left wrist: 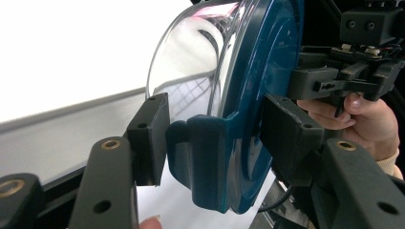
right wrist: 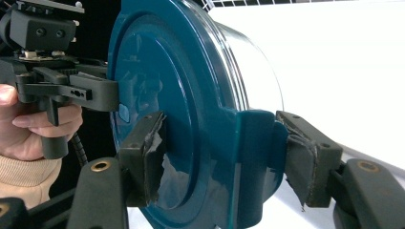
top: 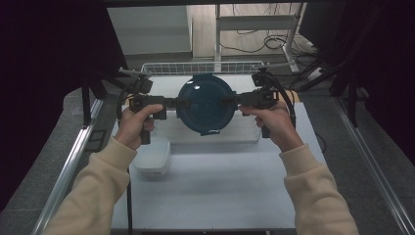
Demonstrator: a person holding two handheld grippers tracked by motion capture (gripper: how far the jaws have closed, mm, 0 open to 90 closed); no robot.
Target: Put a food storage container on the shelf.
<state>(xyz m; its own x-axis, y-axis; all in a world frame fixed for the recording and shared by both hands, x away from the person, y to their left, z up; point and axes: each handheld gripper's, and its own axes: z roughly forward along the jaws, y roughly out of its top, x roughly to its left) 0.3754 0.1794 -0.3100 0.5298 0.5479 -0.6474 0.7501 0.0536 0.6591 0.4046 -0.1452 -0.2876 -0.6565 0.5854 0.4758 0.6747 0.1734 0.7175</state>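
You hold container (top: 205, 104) above counter (top: 215, 186): left gripper (top: 177, 103), right gripper (top: 231, 101) fingers pinching lid clasps. Next: keep level, set down gently.

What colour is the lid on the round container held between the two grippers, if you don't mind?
Dark teal blue; the lid shows best in the right gripper view.

Round clear-walled plastic container with dark teal lid (top: 205, 104) (left wrist: 224, 109) (right wrist: 191, 114): lid shut, glossy, with raised concentric rings; teal clip tab at each of two opposite sides. Held up above white table (top: 215, 191), lid facing up, level. Sits in front of white wire basket (top: 201, 67), apart from it.
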